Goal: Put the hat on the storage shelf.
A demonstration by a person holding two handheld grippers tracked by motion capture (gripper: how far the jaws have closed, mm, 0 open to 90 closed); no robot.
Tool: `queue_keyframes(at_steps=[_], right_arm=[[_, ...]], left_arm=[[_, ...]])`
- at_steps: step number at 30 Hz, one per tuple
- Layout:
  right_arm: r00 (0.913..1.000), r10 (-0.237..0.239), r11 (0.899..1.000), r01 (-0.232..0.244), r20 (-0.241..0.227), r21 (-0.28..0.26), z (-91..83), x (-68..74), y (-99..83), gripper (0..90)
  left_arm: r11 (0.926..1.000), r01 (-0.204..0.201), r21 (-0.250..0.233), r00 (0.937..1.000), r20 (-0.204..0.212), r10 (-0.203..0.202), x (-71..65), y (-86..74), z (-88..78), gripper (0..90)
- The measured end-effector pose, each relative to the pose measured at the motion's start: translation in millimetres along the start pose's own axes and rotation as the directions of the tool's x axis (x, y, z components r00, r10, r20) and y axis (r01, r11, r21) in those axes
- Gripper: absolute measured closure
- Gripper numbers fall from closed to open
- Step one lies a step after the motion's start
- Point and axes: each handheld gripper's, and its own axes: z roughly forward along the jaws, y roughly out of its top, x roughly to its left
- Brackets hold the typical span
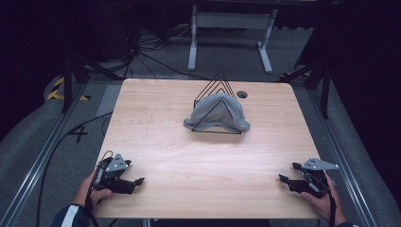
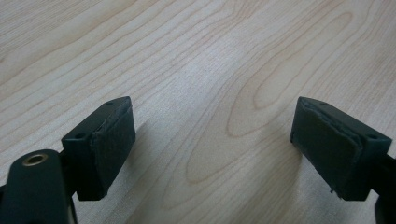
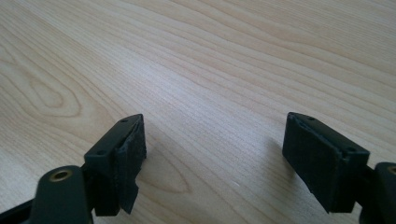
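Note:
A grey cloth point(image 1: 216, 113) is draped over a black wire rack point(image 1: 218, 90) of triangular dividers near the far middle of the wooden table point(image 1: 198, 156). My left gripper point(image 1: 137, 183) rests low at the table's front left, held by a hand, pointing right. In the left gripper view its jaws stand wide apart over bare wood, so the left gripper point(image 2: 212, 140) is open and empty. My right gripper point(image 1: 289, 172) sits at the front right, pointing left. The right gripper point(image 3: 215, 154) is open too, with nothing between its black pads point(image 3: 128, 158).
A round cable hole point(image 1: 242, 94) lies in the tabletop just right of the rack. Beyond the table stand a white desk frame point(image 1: 231, 28), cables on the grey floor and dark stands at both sides. Metal rails point(image 1: 42, 156) run along the table's flanks.

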Motion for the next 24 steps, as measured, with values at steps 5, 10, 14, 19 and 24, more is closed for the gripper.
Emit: queue_keyframes(at_steps=[5, 10, 14, 19, 24], right_arm=[[1.0000, 0.006, 1.000, -0.006, 0.003, 0.001, 0.4, 0.2, 0.3, 20.7], [0.9999, 0.010, 1.000, -0.010, 0.006, 0.001, 0.4, 0.0, 0.3, 20.7], [0.9999, 0.008, 1.000, -0.008, 0.008, 0.005, 0.1, -0.3, 0.4, 20.7], [0.9999, 0.010, 1.000, -0.010, 0.009, 0.004, 0.2, -0.3, 0.4, 20.7], [0.9999, 0.010, 1.000, -0.010, 0.008, 0.004, 0.1, -0.3, 0.4, 20.7]], left_arm=[[1.0000, 0.008, -0.001, 1.0000, 0.001, -0.008, -0.3, -0.1, 0.3, 13.8], [1.0000, 0.007, -0.001, 1.0000, 0.001, -0.007, -0.4, -0.1, 0.3, 13.8], [1.0000, 0.008, -0.001, 1.0000, 0.001, -0.008, -0.4, -0.1, 0.3, 13.8], [1.0000, 0.007, -0.001, 1.0000, 0.001, -0.007, -0.4, -0.1, 0.3, 13.8], [1.0000, 0.009, -0.001, 1.0000, 0.001, -0.009, -0.4, -0.1, 0.4, 13.8]])
